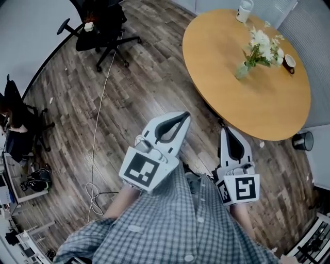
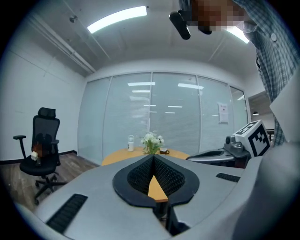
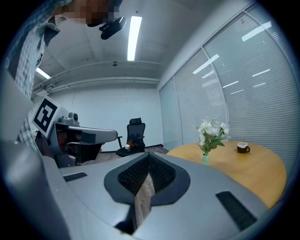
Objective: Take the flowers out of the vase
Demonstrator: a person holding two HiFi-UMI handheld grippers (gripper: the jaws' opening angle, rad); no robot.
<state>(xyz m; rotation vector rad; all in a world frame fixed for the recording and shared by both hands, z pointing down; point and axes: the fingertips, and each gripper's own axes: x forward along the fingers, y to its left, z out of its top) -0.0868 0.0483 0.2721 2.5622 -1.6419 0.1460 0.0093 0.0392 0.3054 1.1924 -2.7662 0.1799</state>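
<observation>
Left hand-held gripper (image 1: 183,117): jaws closed tip to tip, nothing between them; its own view confirms the pads meet (image 2: 153,157). Right hand-held gripper (image 1: 226,131): likewise closed and empty, pads together in its own view (image 3: 149,154). Both are held out in front of my checked shirt (image 1: 170,227), over the wooden floor (image 1: 129,103) and short of the near edge of the round surface (image 1: 258,111); neither touches it. The right one sits closer to that near edge, the left one further out over the floor. The vase (image 1: 242,70) stands upright about the middle of the surface, small and of pale green glass. The flowers (image 1: 263,45) are in it, white blooms on green stems, fanning out toward the right edge. From the right gripper view the flowers (image 3: 212,130) rise well above the vase (image 3: 205,159), and both are well apart from my jaws. A cup (image 1: 289,62) with dark contents sits near the right edge, just beyond the blooms. A white container (image 1: 245,10) stands at the far edge. A black office chair (image 1: 103,26) is off to the left on the floor, well apart from the surface, with a thin white cable (image 1: 99,124) trailing across the boards. A dark bin (image 1: 304,140) sits on the floor by the surface's near right edge.
</observation>
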